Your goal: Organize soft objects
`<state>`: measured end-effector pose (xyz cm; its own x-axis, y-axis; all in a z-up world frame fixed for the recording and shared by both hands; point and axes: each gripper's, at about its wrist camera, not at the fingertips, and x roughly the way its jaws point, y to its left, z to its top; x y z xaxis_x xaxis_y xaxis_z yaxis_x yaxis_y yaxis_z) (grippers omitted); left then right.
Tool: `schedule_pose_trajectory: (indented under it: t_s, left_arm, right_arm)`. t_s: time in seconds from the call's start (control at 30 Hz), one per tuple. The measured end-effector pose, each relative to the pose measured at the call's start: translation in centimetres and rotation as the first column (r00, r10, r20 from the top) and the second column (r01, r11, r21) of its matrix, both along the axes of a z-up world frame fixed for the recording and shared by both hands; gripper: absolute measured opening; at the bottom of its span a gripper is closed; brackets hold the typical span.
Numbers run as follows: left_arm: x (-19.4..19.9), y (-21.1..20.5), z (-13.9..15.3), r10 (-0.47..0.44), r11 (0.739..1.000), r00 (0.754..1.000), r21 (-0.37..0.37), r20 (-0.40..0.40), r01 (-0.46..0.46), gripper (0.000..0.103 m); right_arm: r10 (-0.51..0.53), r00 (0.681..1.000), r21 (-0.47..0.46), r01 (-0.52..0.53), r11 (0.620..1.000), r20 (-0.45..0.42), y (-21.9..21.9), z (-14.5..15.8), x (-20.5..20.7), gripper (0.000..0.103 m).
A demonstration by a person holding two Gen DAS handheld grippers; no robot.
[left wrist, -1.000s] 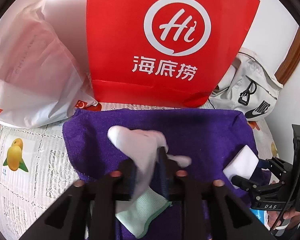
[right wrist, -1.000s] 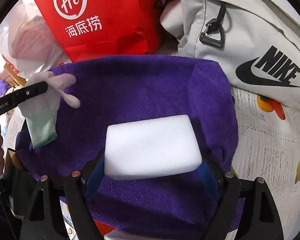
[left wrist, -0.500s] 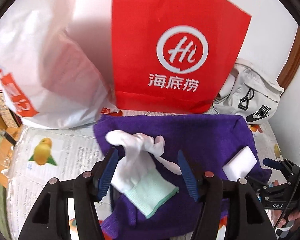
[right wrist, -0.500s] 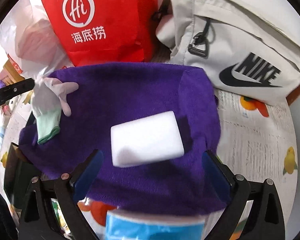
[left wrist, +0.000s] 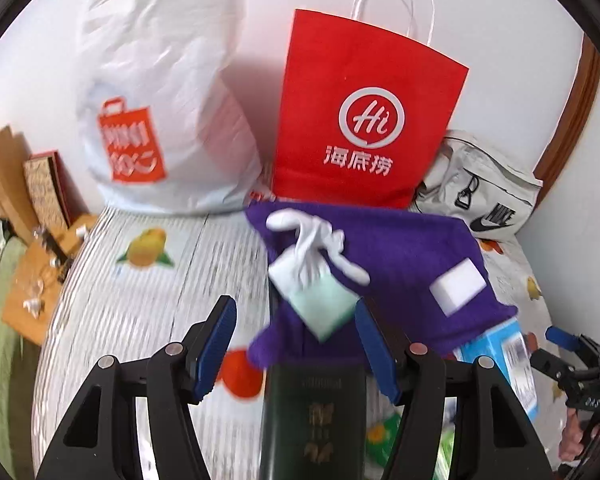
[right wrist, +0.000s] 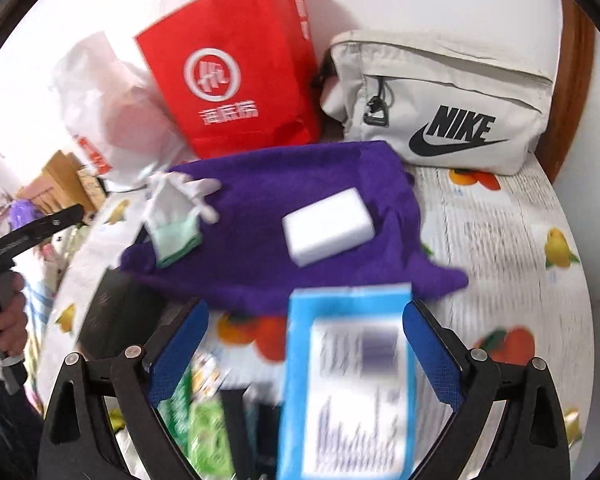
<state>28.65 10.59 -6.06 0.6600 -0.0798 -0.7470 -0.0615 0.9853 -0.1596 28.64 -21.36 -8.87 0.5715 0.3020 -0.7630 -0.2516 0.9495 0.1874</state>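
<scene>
A purple towel lies on the fruit-print tablecloth. On it lie a white glove with a mint cuff at its left and a white sponge block at its right. Both also show in the right wrist view: the glove, the sponge, the towel. My left gripper is open and empty, drawn back from the glove. My right gripper is open and empty, drawn back from the sponge.
A red paper bag, a white plastic bag and a grey Nike pouch stand behind the towel against the wall. A dark green booklet and a blue packet lie near the front. Green packets lie beside them.
Both grippers let go, opened wide and pulled back and up. The glove and the sponge now rest on the towel, farther away in both views.
</scene>
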Motion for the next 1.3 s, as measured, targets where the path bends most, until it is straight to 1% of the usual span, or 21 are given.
schedule_pose_trajectory:
  t_s: [0.07, 0.13, 0.17, 0.2, 0.23, 0.3, 0.37, 0.43, 0.47, 0.53, 0.67, 0.77, 0.83, 0.87, 0.9, 0.97, 1.1, 1.3]
  left_arm:
    - [-1.8, 0.2, -0.2, 0.003, 1.000, 1.000, -0.004, -0.006, -0.003, 0.060]
    - [-3.5, 0.3, -0.5, 0.008, 1.000, 1.000, -0.020, -0.009, -0.008, 0.060]
    - [-4.2, 0.3, -0.6, 0.006, 1.000, 1.000, -0.029, -0.009, -0.006, 0.060]
    - [-5.0, 0.2, -0.8, 0.001, 0.999, 1.000, -0.033, -0.010, -0.002, 0.060]
    - [-5.7, 0.2, -1.0, -0.002, 0.999, 1.000, -0.035, -0.012, 0.002, 0.060]
    - [-7.3, 0.1, -1.5, -0.007, 0.999, 1.000, -0.045, -0.016, 0.006, 0.060]
    - [-8.5, 0.0, -2.0, -0.013, 0.998, 1.000, -0.055, -0.020, 0.012, 0.060]
    - [-9.9, 0.1, -2.5, -0.018, 0.998, 1.000, -0.063, -0.019, 0.017, 0.060]
    - [-10.4, 0.1, -2.7, -0.020, 0.998, 1.000, -0.067, -0.019, 0.019, 0.060]
    - [-11.2, 0.1, -3.4, -0.024, 0.997, 0.999, -0.074, -0.033, 0.021, 0.060]
    - [-12.7, -0.1, -4.9, -0.026, 0.996, 0.998, -0.082, -0.060, 0.021, 0.060]
    - [-13.5, -0.1, -5.8, -0.025, 0.996, 0.997, -0.091, -0.078, 0.018, 0.060]
    - [-13.8, 0.0, -6.2, -0.020, 0.996, 0.996, -0.091, -0.089, 0.012, 0.060]
    - [-13.9, 0.0, -6.2, -0.018, 0.996, 0.996, -0.091, -0.092, 0.010, 0.060]
    - [-14.0, -0.1, -6.4, -0.019, 0.996, 0.995, -0.091, -0.094, 0.010, 0.060]
    - [-14.1, -0.3, -6.4, -0.021, 0.996, 0.995, -0.087, -0.098, 0.013, 0.060]
    - [-14.3, -0.9, -6.5, -0.035, 0.996, 0.994, -0.086, -0.101, 0.026, 0.060]
    - [-15.5, -2.4, -7.0, -0.063, 0.996, 0.992, -0.070, -0.107, 0.056, 0.060]
  right_arm:
    - [0.008, 1.000, -0.010, -0.008, 1.000, 0.014, 0.1, 0.1, -2.4, 0.093]
    - [0.018, 0.999, -0.016, -0.018, 1.000, 0.027, 0.4, -0.1, -4.7, 0.089]
    - [0.030, 0.999, -0.015, -0.030, 0.999, 0.028, 0.7, -0.4, -6.1, 0.085]
    - [0.040, 0.999, -0.015, -0.040, 0.999, 0.027, 0.9, -0.8, -6.8, 0.078]
    - [0.052, 0.998, -0.020, -0.052, 0.998, 0.022, 1.3, -1.2, -7.6, 0.074]
    - [0.078, 0.997, -0.044, -0.077, 0.996, 0.003, 2.0, -2.4, -9.1, 0.064]
    - [0.087, 0.996, -0.067, -0.088, 0.994, -0.017, 2.3, -3.9, -10.3, 0.059]
    - [0.087, 0.995, -0.057, -0.090, 0.994, -0.043, 2.1, -5.3, -11.1, 0.056]
    - [0.096, 0.994, -0.036, -0.098, 0.994, -0.061, 1.9, -6.0, -11.5, 0.053]
    - [0.102, 0.991, -0.027, -0.104, 0.994, -0.085, 1.8, -7.0, -11.7, 0.053]
    - [0.139, 0.986, -0.053, -0.144, 0.988, -0.092, 2.5, -8.1, -11.9, 0.052]
    - [0.141, 0.982, -0.084, -0.152, 0.985, -0.126, 2.9, -9.5, -11.1, 0.051]
    - [0.141, 0.980, -0.106, -0.156, 0.982, -0.139, 3.1, -10.1, -10.8, 0.039]
    - [0.147, 0.980, -0.114, -0.162, 0.980, -0.132, 3.1, -10.2, -10.8, 0.027]
    - [0.156, 0.981, -0.113, -0.170, 0.979, -0.118, 3.1, -10.0, -10.9, 0.020]
    - [0.167, 0.981, -0.099, -0.177, 0.979, -0.099, 2.8, -9.5, -11.4, 0.018]
    - [0.162, 0.985, -0.085, -0.167, 0.982, -0.066, 2.0, -8.8, -12.7, 0.018]
    - [0.132, 0.990, -0.079, -0.136, 0.988, -0.054, 0.3, -8.4, -15.7, 0.017]
